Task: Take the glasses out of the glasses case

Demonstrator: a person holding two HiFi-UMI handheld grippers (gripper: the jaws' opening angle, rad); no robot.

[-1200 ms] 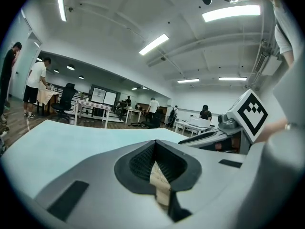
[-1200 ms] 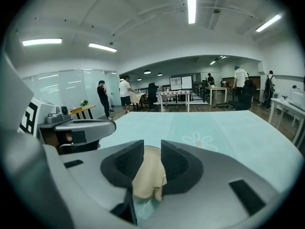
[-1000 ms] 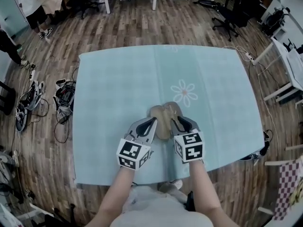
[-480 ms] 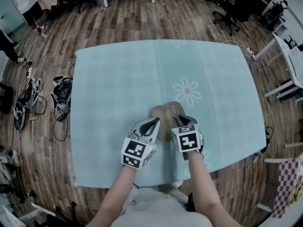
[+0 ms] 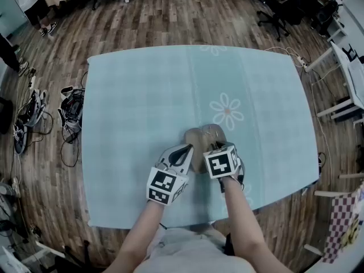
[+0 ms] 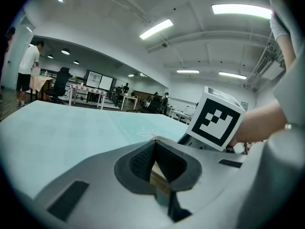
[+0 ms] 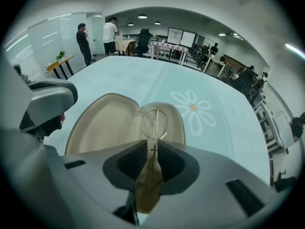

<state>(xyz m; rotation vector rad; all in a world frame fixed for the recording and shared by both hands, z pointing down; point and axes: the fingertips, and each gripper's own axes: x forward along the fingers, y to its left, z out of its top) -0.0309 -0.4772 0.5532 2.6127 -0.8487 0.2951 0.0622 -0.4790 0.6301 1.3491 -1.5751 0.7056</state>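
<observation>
I've got L gripper [image 6: 153, 149] jaws clamped on open tan clamshell glasses case [image 7: 102, 123] rim; R gripper [image 7: 151, 150] jaws, just closing, straddle thin wire-frame glasses [image 7: 154, 122] inside case, not pinching yet.

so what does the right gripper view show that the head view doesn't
Only the right gripper view: the wire glasses lying in the open glasses case, running between the right gripper's jaws, which have just been closing but aren't pressing them yet. Only the head view: the left gripper at the case's left half, and the wooden floor. Both: the case on the teal cloth with its flower print.
</observation>
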